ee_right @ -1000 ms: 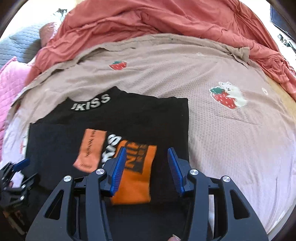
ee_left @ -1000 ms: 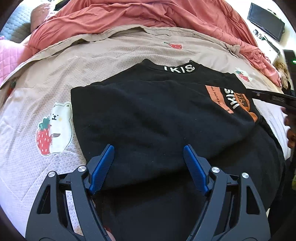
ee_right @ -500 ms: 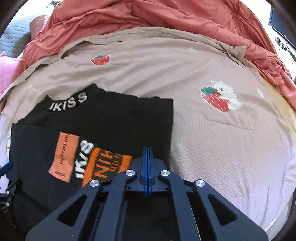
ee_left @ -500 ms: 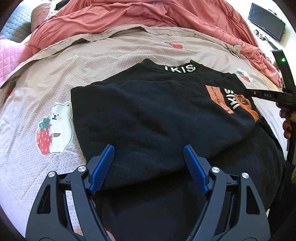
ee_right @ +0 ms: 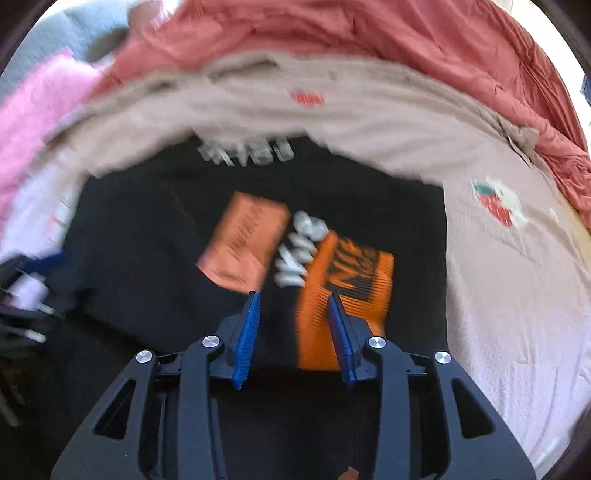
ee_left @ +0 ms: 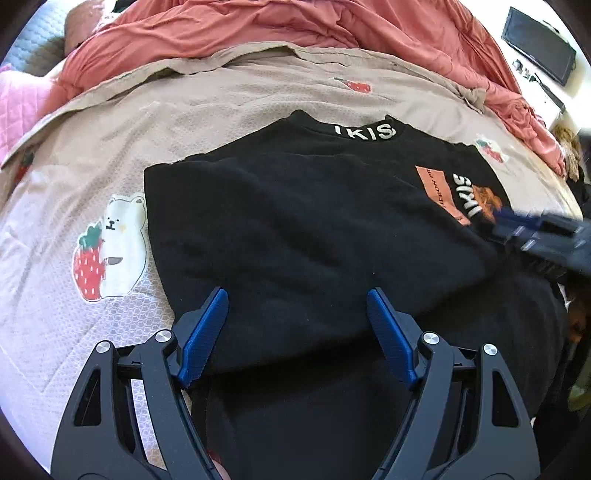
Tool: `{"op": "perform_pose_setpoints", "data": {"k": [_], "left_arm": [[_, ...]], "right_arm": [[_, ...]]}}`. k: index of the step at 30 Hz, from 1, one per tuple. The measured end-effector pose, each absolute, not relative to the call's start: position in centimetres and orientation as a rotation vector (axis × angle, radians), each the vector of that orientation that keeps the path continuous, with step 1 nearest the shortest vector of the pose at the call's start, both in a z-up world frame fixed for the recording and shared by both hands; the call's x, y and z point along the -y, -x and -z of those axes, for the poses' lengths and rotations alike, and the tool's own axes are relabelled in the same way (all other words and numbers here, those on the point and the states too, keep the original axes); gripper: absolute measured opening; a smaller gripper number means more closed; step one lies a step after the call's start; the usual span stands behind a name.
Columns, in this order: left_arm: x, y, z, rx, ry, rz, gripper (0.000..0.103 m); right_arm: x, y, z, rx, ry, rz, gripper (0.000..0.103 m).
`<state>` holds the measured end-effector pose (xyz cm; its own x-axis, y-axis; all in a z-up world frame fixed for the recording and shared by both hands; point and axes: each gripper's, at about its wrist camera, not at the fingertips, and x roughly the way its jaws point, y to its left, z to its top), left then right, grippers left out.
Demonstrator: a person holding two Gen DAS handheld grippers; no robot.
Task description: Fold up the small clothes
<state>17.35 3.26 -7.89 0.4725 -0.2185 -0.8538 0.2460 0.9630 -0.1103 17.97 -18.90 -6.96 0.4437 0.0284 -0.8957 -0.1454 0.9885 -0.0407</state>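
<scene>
Already we have the black shirt point(ee_left: 295, 229) partly folded on the bed point(ee_left: 229, 110): it lies flat on the beige sheet, collar with white lettering at the far edge, and one side appears to be turned in over the body, leaving a straight edge beside the bear-and-strawberry print point(ee_left: 110, 247). Its lower part hangs toward us and looks unfolded. Our left claw point(ee_left: 297, 306) hovers over the near part of the shirt with its jaws standing wide and nothing gripped; the cloth lies below them, not pinched. Our right claw point(ee_right: 293, 314) is over the orange patch point(ee_right: 347, 284) on the shirt's chest, and its jaws are opening, roughly halfway apart, with the fabric seen between them but, as far as the blurred right wrist view lets us judge, not clamped. From the left wrist view that same claw shows as a blur at the shirt's right edge. We reckon the task is around its middle: the sides look tidied, but the bottom half has yet to be brought up to the collar, and any further clothes remain to be done. A heap of red bedding point(ee_left: 295, 33) lies beyond the sheet, well apart from the shirt.
</scene>
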Motion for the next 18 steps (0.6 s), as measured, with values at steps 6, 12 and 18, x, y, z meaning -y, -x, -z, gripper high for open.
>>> {"op": "perform_pose_setpoints", "data": {"k": [6, 12, 18], "left_arm": [[-3.4, -17.3, 7.8, -1.043, -0.026, 0.286, 0.071], [-3.4, -17.3, 7.5, -1.039, -0.020, 0.284, 0.071], [-3.6, -17.1, 6.6, -1.025, -0.016, 0.274, 0.071]], "right_arm": [[19.7, -18.2, 7.7, -1.090, 0.050, -0.105, 0.041], [20.0, -17.3, 6.7, -1.062, 0.031, -0.083, 0.062], [21.0, -16.2, 4.8, -1.039, -0.037, -0.082, 0.078]]}}
